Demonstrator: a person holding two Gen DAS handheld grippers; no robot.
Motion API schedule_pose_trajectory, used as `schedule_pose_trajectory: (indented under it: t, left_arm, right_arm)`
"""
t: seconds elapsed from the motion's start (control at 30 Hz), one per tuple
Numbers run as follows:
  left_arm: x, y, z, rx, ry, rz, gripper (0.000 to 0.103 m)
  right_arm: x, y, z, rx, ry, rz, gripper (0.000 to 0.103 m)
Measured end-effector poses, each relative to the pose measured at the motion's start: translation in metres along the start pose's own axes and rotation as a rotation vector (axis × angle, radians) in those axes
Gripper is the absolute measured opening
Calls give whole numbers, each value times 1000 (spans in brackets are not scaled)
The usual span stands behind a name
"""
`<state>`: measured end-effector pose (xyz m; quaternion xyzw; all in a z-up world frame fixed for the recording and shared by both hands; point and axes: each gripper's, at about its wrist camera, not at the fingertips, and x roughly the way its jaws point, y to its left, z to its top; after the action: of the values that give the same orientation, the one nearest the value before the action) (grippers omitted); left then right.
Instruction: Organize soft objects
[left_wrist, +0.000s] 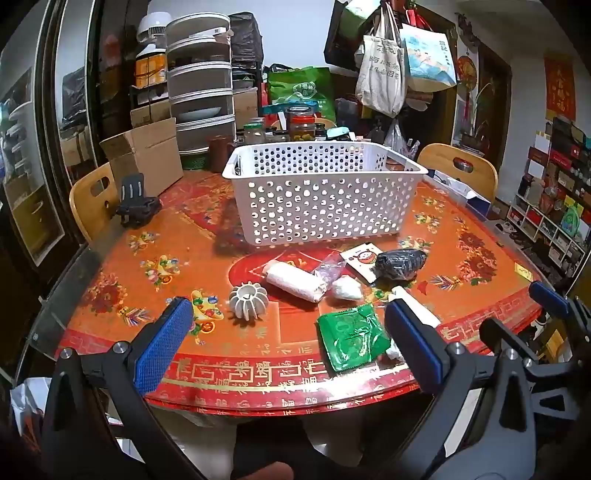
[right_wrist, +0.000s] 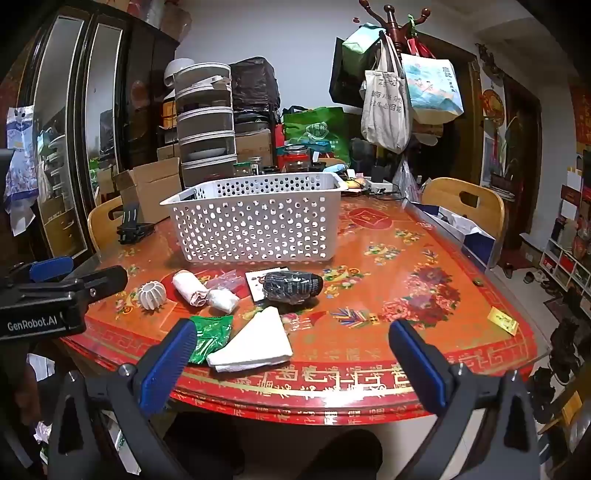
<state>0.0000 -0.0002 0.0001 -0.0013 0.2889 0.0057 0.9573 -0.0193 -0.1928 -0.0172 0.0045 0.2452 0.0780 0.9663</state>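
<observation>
A white perforated basket (left_wrist: 325, 192) (right_wrist: 258, 225) stands on the red patterned table (left_wrist: 258, 354). In front of it lie a rolled white cloth (left_wrist: 295, 280) (right_wrist: 190, 288), a small white bundle (left_wrist: 345, 288) (right_wrist: 223, 299), a black wrapped bundle (left_wrist: 400, 263) (right_wrist: 293, 286), a green packet (left_wrist: 351, 338) (right_wrist: 210, 338), a folded white tissue (right_wrist: 255, 341) and a white ribbed ball (left_wrist: 248, 300) (right_wrist: 152, 294). My left gripper (left_wrist: 288, 339) is open and empty over the near table edge. My right gripper (right_wrist: 293, 365) is open and empty, to the right of the left one.
A card with a cartoon face (left_wrist: 364, 260) lies by the black bundle. A black phone stand (left_wrist: 135, 206) and a cardboard box (left_wrist: 147, 155) sit at the table's left. Jars (left_wrist: 301, 123) crowd the far side. Wooden chairs (left_wrist: 458, 166) flank the table.
</observation>
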Motion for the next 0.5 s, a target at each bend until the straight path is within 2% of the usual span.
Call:
schedule_pose_trajectory:
  t: [0.07, 0.3, 0.5]
  left_arm:
    - [0, -1, 0, 35, 3, 22, 103]
    - [0, -8, -4, 31, -5, 24, 103]
    - [-1, 3, -1, 2, 6, 7, 103]
  right_arm:
    - [0, -1, 0, 4, 8, 3, 103]
    - [-1, 2, 1, -7, 6, 4, 103]
    - [-1, 5, -1, -20, 14, 14, 103]
